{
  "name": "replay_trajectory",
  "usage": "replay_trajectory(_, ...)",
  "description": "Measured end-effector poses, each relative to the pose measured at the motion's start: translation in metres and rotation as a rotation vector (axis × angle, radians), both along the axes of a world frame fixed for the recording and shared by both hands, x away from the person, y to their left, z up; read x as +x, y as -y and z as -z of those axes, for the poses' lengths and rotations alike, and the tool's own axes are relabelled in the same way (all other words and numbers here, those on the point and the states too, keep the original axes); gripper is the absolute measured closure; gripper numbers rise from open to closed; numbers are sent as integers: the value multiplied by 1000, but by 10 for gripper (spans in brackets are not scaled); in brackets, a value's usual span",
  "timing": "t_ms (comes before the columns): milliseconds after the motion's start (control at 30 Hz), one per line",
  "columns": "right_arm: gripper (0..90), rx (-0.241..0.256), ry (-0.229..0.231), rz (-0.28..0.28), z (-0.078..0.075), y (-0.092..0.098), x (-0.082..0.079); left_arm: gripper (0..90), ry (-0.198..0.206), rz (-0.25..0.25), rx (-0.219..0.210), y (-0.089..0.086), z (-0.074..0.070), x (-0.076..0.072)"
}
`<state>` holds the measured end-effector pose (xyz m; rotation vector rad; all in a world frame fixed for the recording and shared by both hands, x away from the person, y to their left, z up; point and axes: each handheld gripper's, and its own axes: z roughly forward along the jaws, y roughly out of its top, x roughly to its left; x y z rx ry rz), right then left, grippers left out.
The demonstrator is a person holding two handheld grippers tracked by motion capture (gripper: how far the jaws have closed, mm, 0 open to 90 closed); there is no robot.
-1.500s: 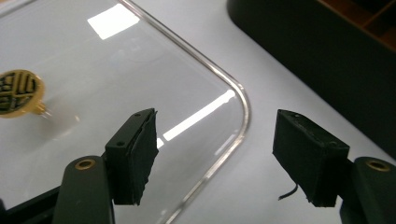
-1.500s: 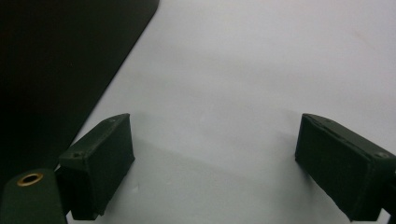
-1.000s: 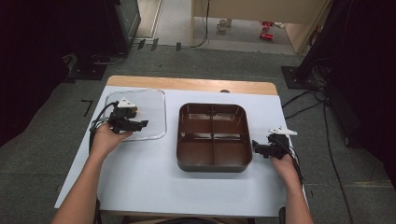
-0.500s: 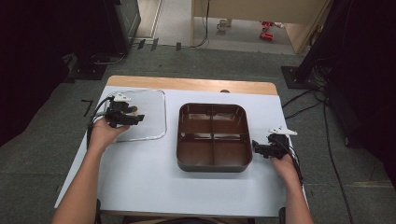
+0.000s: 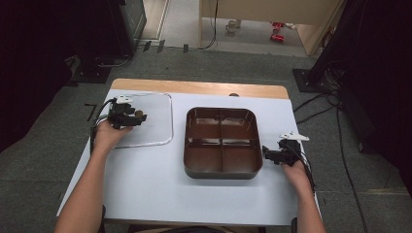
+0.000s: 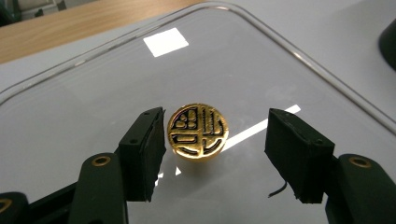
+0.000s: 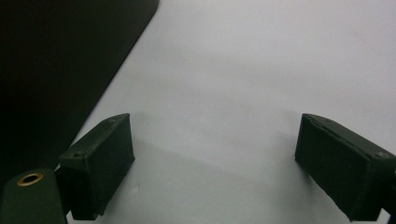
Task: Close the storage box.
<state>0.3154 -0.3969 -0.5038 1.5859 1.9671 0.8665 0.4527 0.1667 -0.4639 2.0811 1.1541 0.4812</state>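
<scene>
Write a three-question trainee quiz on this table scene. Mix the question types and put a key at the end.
1. True or false: the left gripper is shut on the gold knob.
2. The clear lid lies on which side of the brown tray, as the person sees it? A) left B) right C) on top of it
3. How many compartments does the brown tray have?

Key:
1. False; its jaws stand open on either side of the knob.
2. A
3. Four

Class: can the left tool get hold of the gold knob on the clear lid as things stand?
Probably yes. The left tool is open with the gold knob between its jaws, one jaw at its edge, nothing in between.
</scene>
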Motion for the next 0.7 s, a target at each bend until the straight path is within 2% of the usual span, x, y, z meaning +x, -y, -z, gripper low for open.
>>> replay_trajectory(133, 110, 0, 0, 0, 0, 0, 0, 396, -21, -9, 7, -2, 7, 4)
replay_trajectory(400, 110, 0, 0, 0, 0, 0, 0, 427, -21, 9, 27, 3, 10, 9)
replay_trajectory(500, 110, 0, 0, 1, 0, 0, 0, 459, -30, 11, 40, 3, 13, 11)
replay_trajectory(700, 110, -1, 0, 1, 0, 0, 0, 574, -21, -11, 28, 1, 15, 12)
